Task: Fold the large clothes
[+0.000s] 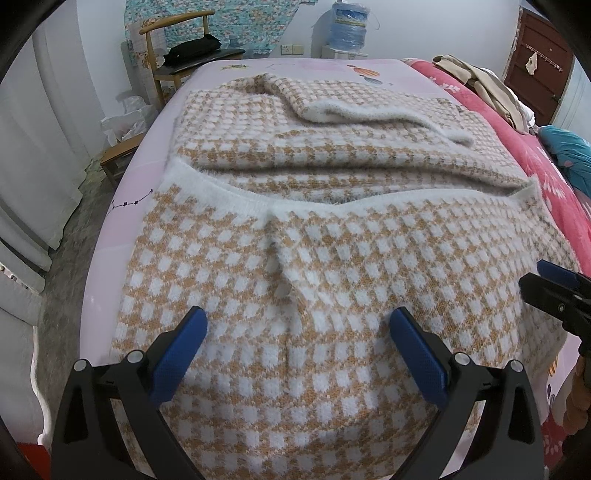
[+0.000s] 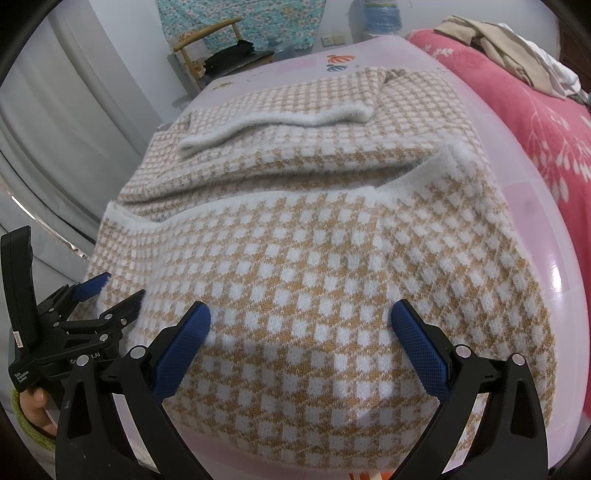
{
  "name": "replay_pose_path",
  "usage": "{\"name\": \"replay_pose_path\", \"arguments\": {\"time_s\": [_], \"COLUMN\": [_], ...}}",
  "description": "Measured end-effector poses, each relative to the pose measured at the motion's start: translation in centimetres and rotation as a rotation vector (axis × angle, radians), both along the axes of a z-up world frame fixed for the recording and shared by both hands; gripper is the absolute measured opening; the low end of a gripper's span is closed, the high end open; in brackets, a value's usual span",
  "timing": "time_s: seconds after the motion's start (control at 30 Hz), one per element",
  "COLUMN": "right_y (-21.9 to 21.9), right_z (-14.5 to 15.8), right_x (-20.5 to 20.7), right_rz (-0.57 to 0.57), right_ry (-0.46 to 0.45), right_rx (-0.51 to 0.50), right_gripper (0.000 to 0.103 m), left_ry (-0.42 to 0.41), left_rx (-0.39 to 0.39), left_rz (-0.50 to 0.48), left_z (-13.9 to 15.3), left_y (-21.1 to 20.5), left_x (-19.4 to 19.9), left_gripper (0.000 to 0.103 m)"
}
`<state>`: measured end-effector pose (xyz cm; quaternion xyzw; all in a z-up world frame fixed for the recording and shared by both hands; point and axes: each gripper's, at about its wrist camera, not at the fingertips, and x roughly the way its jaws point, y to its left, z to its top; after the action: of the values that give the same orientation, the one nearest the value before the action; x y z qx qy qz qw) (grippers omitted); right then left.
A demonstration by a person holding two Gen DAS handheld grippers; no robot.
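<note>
A large tan-and-white checked knit sweater (image 1: 314, 258) lies partly folded on a pink bed sheet (image 1: 122, 192); it also shows in the right wrist view (image 2: 314, 258). Its near part is folded over, with a white fuzzy hem (image 1: 221, 188) running across. A sleeve with a white cuff (image 1: 369, 114) lies folded across the far part. My left gripper (image 1: 299, 325) is open and empty, hovering over the near fold. My right gripper (image 2: 301, 317) is open and empty over the same fold. The left gripper appears at the sweater's left edge in the right wrist view (image 2: 110, 288).
A red floral blanket (image 1: 554, 177) with a pile of beige clothes (image 1: 476, 81) lies to the right. A wooden chair (image 1: 177, 48) with a black bag, a water bottle (image 1: 349, 27) and white curtains (image 1: 33, 147) stand beyond and left of the bed.
</note>
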<state>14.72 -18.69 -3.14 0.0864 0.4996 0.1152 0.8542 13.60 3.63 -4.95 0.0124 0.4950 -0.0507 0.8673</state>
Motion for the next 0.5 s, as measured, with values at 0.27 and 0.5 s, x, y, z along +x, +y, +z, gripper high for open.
{"name": "replay_pose_path", "arguments": {"time_s": [0.27, 0.5], "right_y": [-0.08, -0.11], "right_z": [0.02, 0.02], "right_x": [-0.02, -0.04], "right_rz": [-0.001, -0.001], "right_ry": [0.000, 0.000], "right_rx": [0.000, 0.000], "right_gripper": [0.095, 0.095], "left_ry": [0.001, 0.001], "left_rx": [0.000, 0.000], "left_rz": [-0.001, -0.001], "left_z": [0.04, 0.07], "left_y": [0.01, 0.01], "left_x": [0.04, 0.04], "left_gripper": [0.098, 0.098]}}
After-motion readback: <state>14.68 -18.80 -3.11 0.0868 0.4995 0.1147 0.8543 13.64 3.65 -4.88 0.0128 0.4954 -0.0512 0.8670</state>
